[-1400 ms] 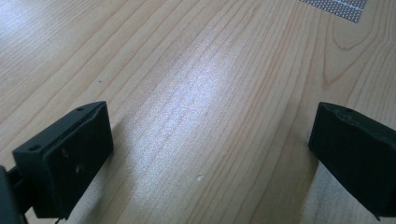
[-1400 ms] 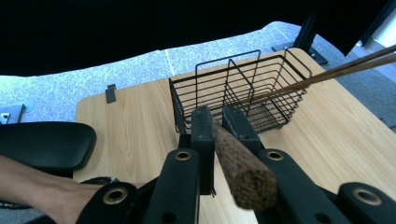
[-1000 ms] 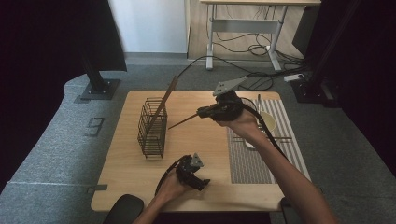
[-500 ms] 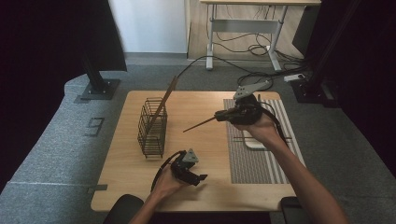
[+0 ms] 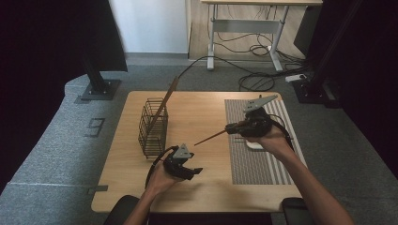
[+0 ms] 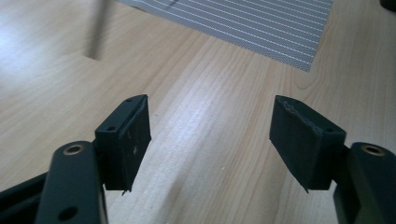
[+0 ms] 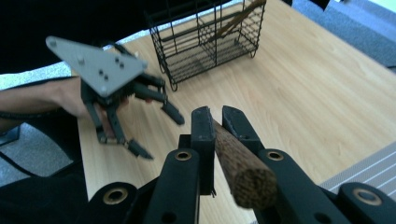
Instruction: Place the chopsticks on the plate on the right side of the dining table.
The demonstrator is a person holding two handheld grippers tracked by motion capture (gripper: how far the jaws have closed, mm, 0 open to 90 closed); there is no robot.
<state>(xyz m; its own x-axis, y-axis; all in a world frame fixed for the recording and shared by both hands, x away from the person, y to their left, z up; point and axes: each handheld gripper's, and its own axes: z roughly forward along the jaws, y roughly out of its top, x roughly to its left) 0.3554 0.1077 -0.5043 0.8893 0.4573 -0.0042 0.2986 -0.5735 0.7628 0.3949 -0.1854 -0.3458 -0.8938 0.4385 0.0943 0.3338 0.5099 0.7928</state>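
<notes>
Since the earlier frames, you drew your right gripper (image 5: 233, 127) away from the wire basket (image 5: 153, 126) toward the striped mat (image 5: 253, 164), with the wooden stick (image 5: 211, 138) pinched tightly between its jaws, its tip over the bare worktop (image 5: 202, 110). Your left gripper (image 5: 193, 171) rose a little, and its empty jaws, spread, were just closing. Probably you prepared a handover. The stick was round, dark and grainy; another one leaned in the basket.
</notes>
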